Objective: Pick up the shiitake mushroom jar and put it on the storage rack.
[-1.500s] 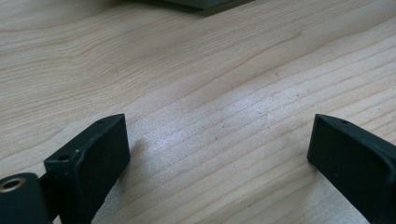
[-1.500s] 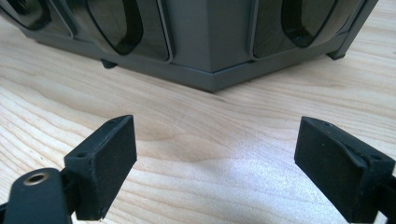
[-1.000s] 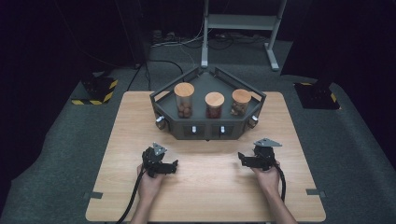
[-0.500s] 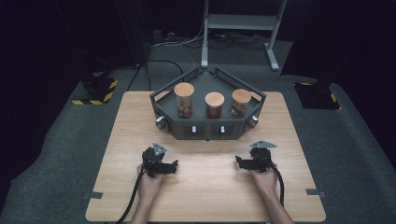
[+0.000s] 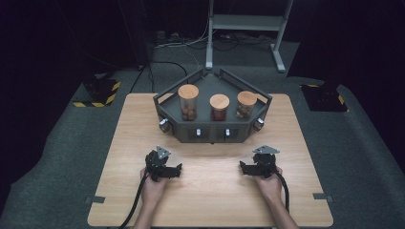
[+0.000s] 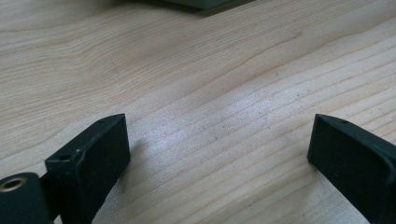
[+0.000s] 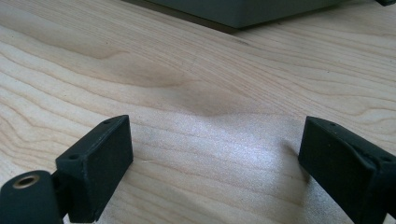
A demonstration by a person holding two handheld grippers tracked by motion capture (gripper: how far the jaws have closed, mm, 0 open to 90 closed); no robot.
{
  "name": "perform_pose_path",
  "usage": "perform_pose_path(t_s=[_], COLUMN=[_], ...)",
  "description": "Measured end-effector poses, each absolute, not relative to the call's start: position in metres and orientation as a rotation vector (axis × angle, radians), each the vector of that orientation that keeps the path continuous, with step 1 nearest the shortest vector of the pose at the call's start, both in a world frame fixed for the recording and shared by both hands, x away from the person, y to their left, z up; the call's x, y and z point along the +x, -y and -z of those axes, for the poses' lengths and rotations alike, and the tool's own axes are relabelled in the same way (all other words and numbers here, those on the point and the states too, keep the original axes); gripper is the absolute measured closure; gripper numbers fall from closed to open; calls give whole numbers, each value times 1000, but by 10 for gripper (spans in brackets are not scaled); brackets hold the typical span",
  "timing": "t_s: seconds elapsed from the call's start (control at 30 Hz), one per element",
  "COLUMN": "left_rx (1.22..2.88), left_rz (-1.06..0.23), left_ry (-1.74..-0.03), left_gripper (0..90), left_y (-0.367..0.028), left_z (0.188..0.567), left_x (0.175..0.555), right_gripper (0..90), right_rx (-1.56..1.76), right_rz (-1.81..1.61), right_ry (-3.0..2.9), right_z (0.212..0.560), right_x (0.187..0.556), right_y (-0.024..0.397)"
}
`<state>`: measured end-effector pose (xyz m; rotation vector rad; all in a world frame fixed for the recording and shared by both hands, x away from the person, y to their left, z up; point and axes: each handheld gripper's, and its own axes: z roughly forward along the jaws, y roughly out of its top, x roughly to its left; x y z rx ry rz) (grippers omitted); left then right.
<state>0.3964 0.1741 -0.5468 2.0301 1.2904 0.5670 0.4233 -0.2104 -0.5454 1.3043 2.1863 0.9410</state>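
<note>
A dark grey angled stand [image 5: 210,134] at the far middle of the wooden table [image 5: 210,200] holds three glass jars with wooden lids: left jar [image 5: 188,101], middle jar [image 5: 219,108], right jar [image 5: 246,105]. My left gripper [image 5: 177,169] rests low over the table in front of the stand, and in its own view the left gripper [image 6: 219,140] stands open over bare wood. My right gripper [image 5: 242,168] is level with it, jaws pointing toward the left one. The right gripper [image 7: 212,144] is open, its jaws have just been opening, and nothing lies between them.
The stand's front edge [image 7: 252,14] lies a short way ahead of the right jaws. On the floor stand yellow-and-black striped bases at left [image 5: 95,93] and right [image 5: 325,98]. A metal frame [image 5: 248,24] stands behind the table.
The right gripper has edged slightly left and toward the person. The left gripper has stayed where it was.
</note>
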Motion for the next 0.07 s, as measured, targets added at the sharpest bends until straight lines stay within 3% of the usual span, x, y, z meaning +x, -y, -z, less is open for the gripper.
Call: perform_pose_path(t_s=[0.07], left_rx=[2030], left_rz=[-567], left_ry=[-1290], left_gripper=[59], left_y=[-174], left_z=[547], left_x=[396], right_gripper=[97], right_rx=[1304], right_rz=[-941], right_ry=[-2186], right_z=[545], right_x=[423], right_y=[210])
